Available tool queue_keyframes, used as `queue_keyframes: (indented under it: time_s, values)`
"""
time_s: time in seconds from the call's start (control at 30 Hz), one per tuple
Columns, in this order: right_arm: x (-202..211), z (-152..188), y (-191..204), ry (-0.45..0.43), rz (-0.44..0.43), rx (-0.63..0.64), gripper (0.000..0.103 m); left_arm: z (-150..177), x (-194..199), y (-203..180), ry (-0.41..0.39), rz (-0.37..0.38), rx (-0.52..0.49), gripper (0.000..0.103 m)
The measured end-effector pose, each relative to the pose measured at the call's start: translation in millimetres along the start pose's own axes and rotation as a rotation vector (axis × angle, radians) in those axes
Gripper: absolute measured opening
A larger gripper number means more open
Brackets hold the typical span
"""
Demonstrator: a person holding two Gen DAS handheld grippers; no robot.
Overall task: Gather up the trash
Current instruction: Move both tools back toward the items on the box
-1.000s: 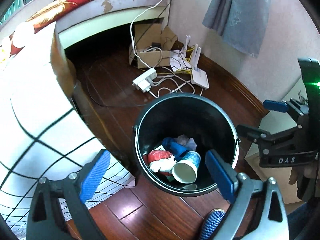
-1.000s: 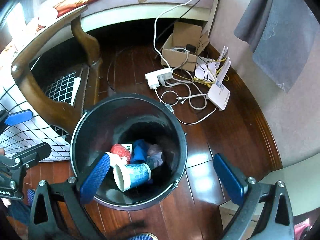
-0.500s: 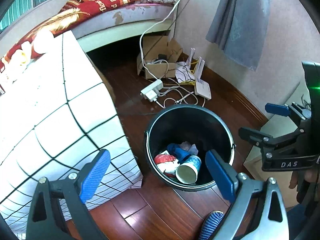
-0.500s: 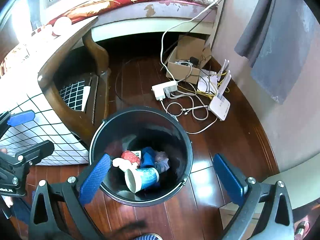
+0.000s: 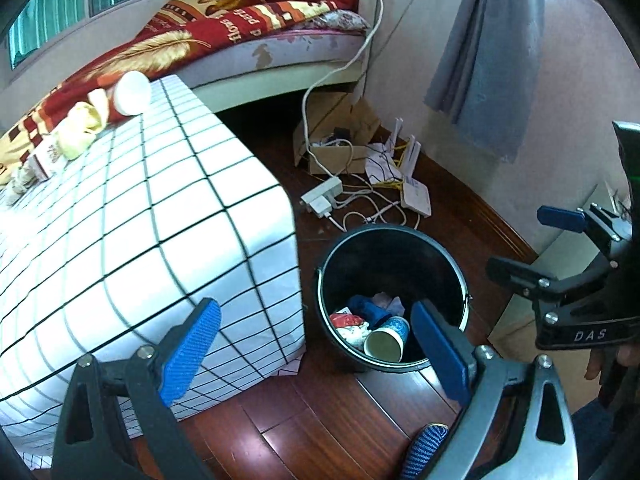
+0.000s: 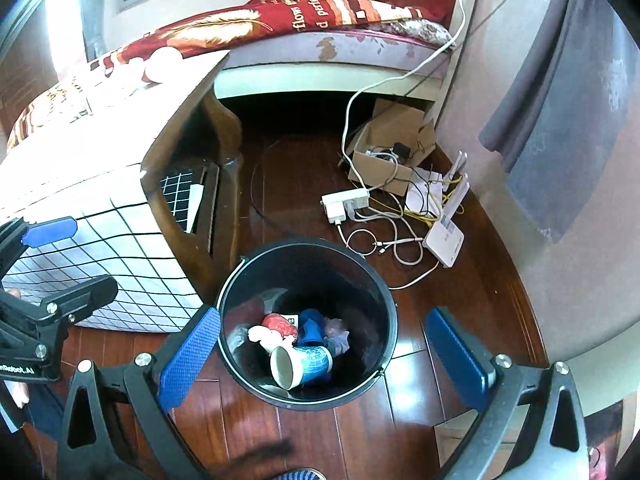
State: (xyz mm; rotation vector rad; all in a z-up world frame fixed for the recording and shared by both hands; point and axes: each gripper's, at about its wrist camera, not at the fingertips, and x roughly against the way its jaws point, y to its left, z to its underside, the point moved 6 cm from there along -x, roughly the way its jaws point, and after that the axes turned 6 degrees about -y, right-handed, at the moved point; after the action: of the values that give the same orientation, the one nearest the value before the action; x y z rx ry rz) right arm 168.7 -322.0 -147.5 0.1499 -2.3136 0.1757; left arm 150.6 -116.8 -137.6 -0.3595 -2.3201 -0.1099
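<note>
A black bucket (image 5: 436, 248) (image 6: 372, 292) stands on the wooden floor beside the table. Inside lie a blue paper cup (image 5: 390, 338) (image 6: 304, 364), a red and white wrapper (image 5: 348, 322) (image 6: 276, 328) and crumpled blue scraps. My left gripper (image 5: 316, 354) hovers open above the bucket's near rim, holding nothing. My right gripper (image 6: 324, 356) is open too, high over the bucket. On the table's far end lie a white cup (image 5: 131, 93), a yellow crumpled wrapper (image 5: 82, 130) and a small carton (image 5: 47, 158).
The table with a white checked cloth (image 5: 140, 240) (image 6: 92, 216) fills the left. A cardboard box (image 5: 340, 144) (image 6: 390, 148), power strip (image 5: 322, 198) (image 6: 346, 202), cables and a white router (image 5: 416, 200) (image 6: 444, 236) lie behind the bucket. A bed (image 5: 240, 28) lies beyond.
Both grippers have risen and pulled back from the bucket, so it looks smaller and the tabletop with its trash has come into the left wrist view. Both stay open.
</note>
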Motion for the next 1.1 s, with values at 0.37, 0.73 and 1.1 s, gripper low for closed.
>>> queue_keyframes:
  time_s: [0.37,0.73,1.1]
  values:
    - [25.7,-21.7,31.9,-0.076,-0.016,0.045,0.103,-3.5,34.9,26.9,-0.063,-0.039,0.032,0.097]
    - [33.5,-59.1,77.4,-0.141,-0.072,0.098,0.103,-18.2,60.4,74.8,-0.127,-0.116,0.091,0.097]
    - [8.6,-119.3,154.7,-0.200,-0.175,0.143,0.103,-21.3,78.1,175.9,-0.161,-0.253,0.190,0.097]
